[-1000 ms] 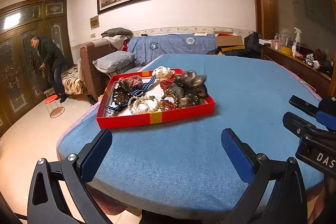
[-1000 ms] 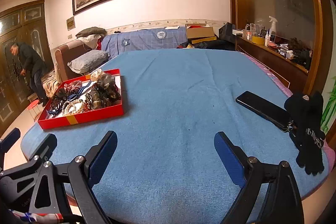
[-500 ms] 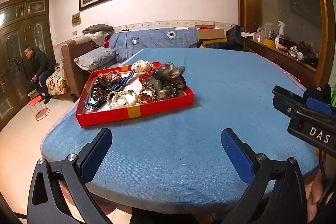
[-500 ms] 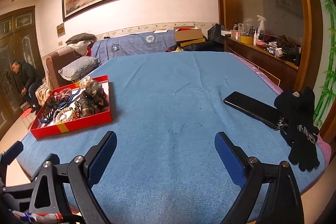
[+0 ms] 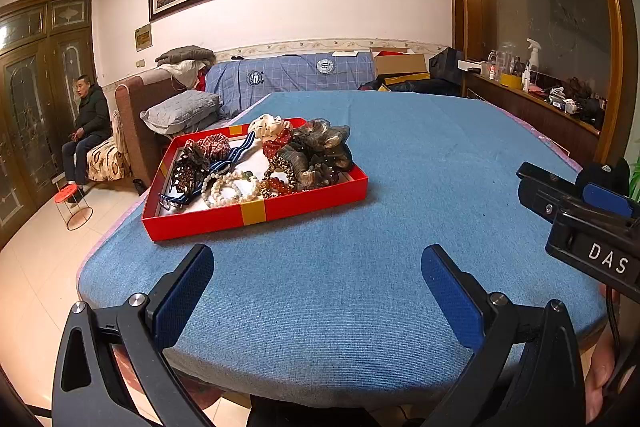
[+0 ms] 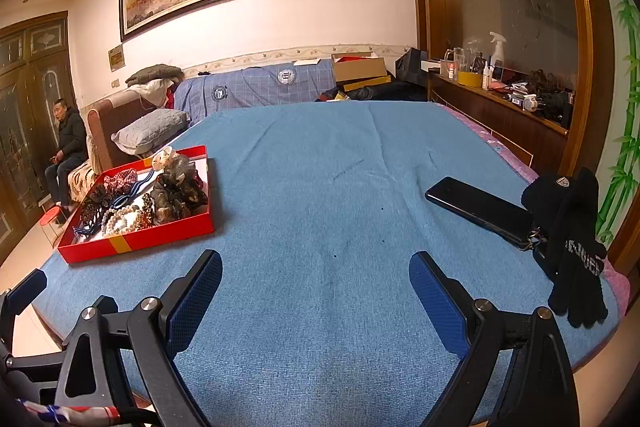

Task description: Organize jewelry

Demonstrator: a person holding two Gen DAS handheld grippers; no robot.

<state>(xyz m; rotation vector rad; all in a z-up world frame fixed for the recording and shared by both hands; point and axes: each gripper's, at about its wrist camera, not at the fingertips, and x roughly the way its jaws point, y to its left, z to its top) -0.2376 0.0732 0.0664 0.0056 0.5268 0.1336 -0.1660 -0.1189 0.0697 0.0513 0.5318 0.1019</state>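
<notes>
Blue-padded tools (image 5: 316, 269) (image 6: 316, 273) spread, level, empty

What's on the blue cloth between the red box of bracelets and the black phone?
Nothing. In the right wrist view, only bare blue tablecloth lies between the red box and the black phone.

Matt blue woven cloth (image 6: 320, 187) on table; glossy red cardboard tray (image 5: 256, 211); glossy black phone (image 6: 478, 207); knit gloves (image 6: 572, 247).

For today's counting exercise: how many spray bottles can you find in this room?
1. A white spray bottle stands on the wooden sideboard along the right wall, among jars and small bottles. Clutter there could hide others.
</notes>
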